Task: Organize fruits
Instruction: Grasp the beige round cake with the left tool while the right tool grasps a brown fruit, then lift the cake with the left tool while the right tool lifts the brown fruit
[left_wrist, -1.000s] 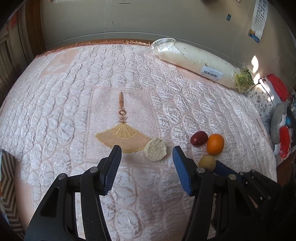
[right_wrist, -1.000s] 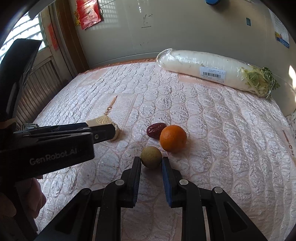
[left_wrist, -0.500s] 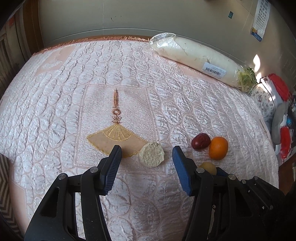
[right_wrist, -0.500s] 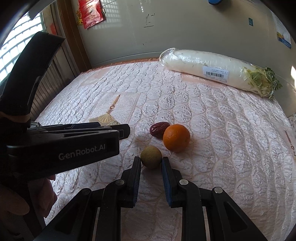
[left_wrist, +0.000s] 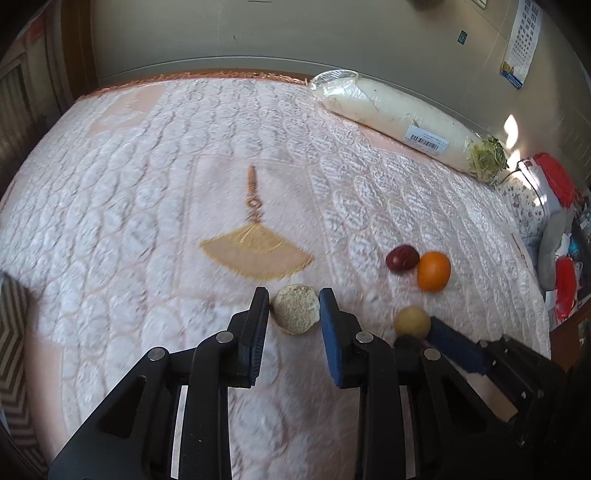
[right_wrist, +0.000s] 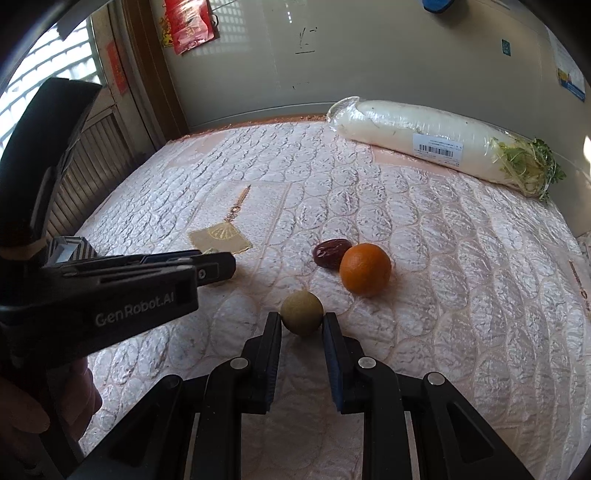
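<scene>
A pale, rough round fruit (left_wrist: 296, 312) lies on the pink quilted cover (left_wrist: 147, 206), just below the embroidered fan. My left gripper (left_wrist: 294, 297) has it between its jaws, which are closing, with the pads against its sides. In the right wrist view my right gripper (right_wrist: 302, 318) is shut on a small tan round fruit (right_wrist: 301, 310) resting on the cover. An orange (right_wrist: 365, 269) and a dark red date (right_wrist: 330, 252) lie together just beyond it. There the left gripper (right_wrist: 221, 264) hides the pale fruit.
A long white radish (left_wrist: 402, 118) in plastic wrap lies along the far edge by the wall. A person's hand (right_wrist: 55, 398) holds the left gripper. Bags and clutter (left_wrist: 554, 236) sit off the right edge.
The left gripper moved forward over the pale fruit and its jaws narrowed from wide apart to the fruit's sides. The right gripper stayed still on the tan fruit.
</scene>
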